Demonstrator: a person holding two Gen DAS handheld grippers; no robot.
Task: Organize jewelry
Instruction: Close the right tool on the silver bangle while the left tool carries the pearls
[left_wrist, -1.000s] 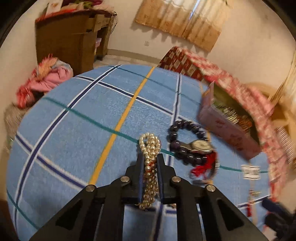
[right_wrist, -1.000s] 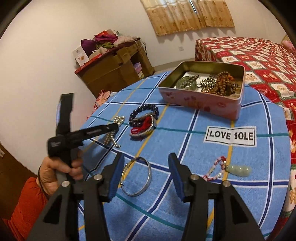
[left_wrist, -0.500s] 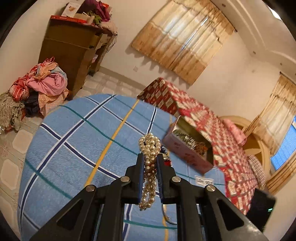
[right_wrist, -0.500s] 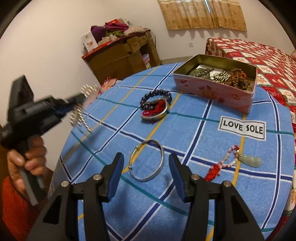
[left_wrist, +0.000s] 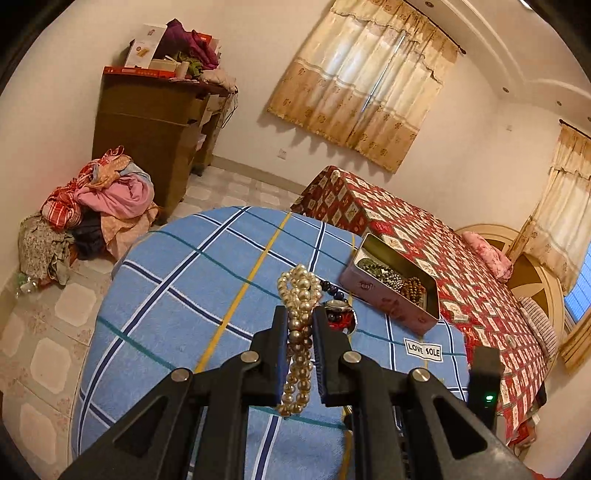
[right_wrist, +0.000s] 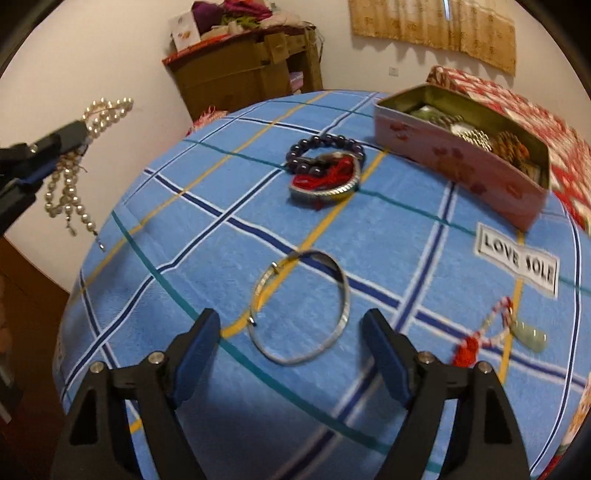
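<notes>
Most of the blue checked cloth (right_wrist: 229, 206) lies bare on my left half, out to its rounded edge, so there is open room to move there. Its right side is crowded: the tin box (right_wrist: 458, 158) sits near the far right edge, open on top and already holding beads, with the white label (right_wrist: 517, 260) just in front of it.

2 bracelets lie in 1 heap near the middle, dark beads (right_wrist: 321, 155) touching a metal band with red thread (right_wrist: 325, 181). Nearer to me the silver bangle (right_wrist: 299, 306) lies flat and alone, bare cloth all round it. The jade pendant (right_wrist: 532, 334) on its red-and-white cord lies near the right edge.

My right gripper (right_wrist: 291, 332) hangs over the bangle's near rim, its jaws spreading wider at this moment, 1 on each side, neither touching it.

My left gripper (left_wrist: 300, 332) is clamped on the pearl strand (left_wrist: 300, 295), held up clear of the cloth beyond its left edge, loops dangling (right_wrist: 70, 192) free.
</notes>
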